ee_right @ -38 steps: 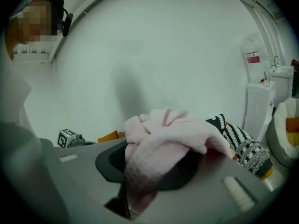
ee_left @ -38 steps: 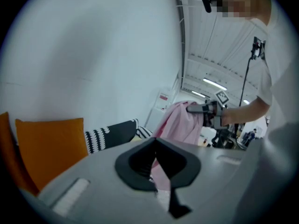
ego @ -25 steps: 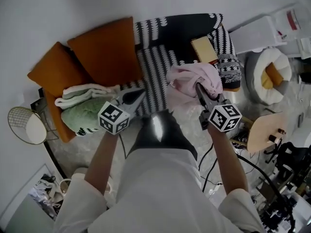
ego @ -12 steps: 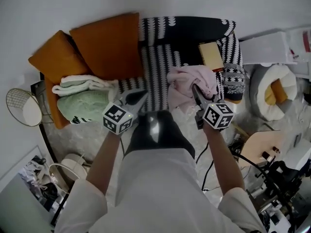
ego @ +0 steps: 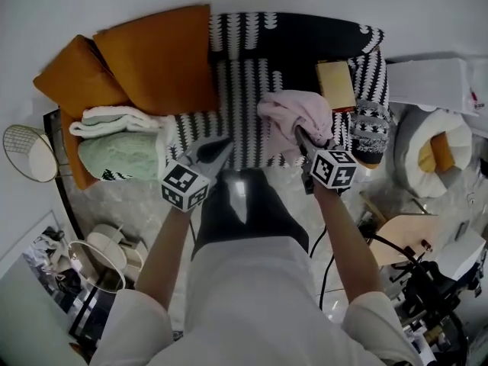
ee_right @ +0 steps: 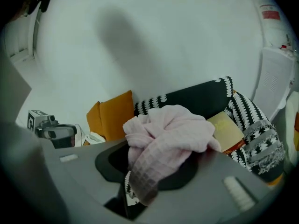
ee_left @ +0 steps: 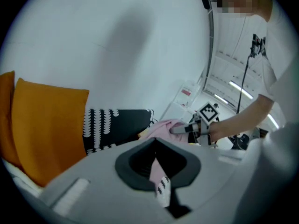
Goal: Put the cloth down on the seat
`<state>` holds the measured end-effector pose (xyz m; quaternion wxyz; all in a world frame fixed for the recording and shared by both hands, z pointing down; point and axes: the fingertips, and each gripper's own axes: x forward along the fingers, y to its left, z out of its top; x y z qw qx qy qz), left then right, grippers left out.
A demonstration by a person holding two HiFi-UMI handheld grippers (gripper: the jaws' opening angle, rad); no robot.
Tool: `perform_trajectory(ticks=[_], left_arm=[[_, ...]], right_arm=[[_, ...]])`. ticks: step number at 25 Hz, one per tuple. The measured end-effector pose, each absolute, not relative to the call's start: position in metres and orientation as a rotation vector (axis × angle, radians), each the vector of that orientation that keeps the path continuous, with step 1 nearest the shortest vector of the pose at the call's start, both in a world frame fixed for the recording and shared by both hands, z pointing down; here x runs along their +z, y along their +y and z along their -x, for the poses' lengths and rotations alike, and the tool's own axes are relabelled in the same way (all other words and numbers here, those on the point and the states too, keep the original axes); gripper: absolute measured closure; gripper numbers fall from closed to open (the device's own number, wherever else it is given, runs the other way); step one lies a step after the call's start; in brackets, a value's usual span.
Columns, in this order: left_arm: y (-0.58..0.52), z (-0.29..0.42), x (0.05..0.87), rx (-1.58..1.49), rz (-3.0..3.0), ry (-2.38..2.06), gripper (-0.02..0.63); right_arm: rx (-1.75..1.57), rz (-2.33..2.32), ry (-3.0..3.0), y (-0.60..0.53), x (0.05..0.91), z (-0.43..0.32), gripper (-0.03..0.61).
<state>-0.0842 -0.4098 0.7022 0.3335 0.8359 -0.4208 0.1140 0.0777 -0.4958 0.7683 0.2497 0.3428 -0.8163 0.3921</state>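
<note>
Seen from above, a person leans over a sofa whose seat (ego: 245,101) is draped in a black throw with white stripes and scallop patterns. Their right gripper (ego: 302,136) is clamped on a soft, pale pink waffle-weave cloth (ego: 293,113). The cloth is bunched into a loose ball around the jaws, and a flap trails down over the front of the gripper in the right gripper view. It hangs over the right half of the seat, just beside a flat tan book-like box (ego: 335,86). Whether it already touches the throw cannot be told. The left gripper (ego: 221,148) points at the seat's front edge to the left of the cloth, with its jaws drawn together on nothing. Two orange cushions (ego: 152,56) and a folded white and mint-green blanket pile (ego: 122,147) fill the left end of the sofa. The cloth looks light and limp. It should crumple and drape wherever it is let go, cannot break, and is unlikely to slide on the knitted throw. A gathered fold, like the one now pinched, is probably the surest place to hold it, though loose ends may catch on the jaws when they part. Compared with a second ago, both grippers have come down and forward. The cloth, which then hung partly over the pale marbled floor (ego: 130,204) in front of the sofa, now sits wholly over the striped seat. The grip on it looks unchanged.
</note>
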Motion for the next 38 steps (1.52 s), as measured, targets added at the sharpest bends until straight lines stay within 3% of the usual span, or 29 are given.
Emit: perform_trajectory(ticks=[8, 16, 28, 38], left_arm=[[-0.428, 0.06, 0.744, 0.303, -2.134, -1.1, 0.614], [-0.433, 0.046, 0.76, 0.305, -2.107, -1.097, 0.614], [-0.437, 0.043, 0.732, 0.302, -2.109, -1.147, 0.614], [-0.415, 0.07, 0.677, 0.268, -2.093, -1.306, 0.614]], right_arm=[[0.968, -0.792, -2.101, -0.514, 0.849, -0.088, 0.442], [0.806, -0.706, -2.011, -0.523, 0.878, -0.1, 0.378], [0.751, -0.669, -2.082, -0.534, 0.845, -0.089, 0.407], [0.659, -0.617, -2.207, -0.499, 0.76, -0.069, 0.485]])
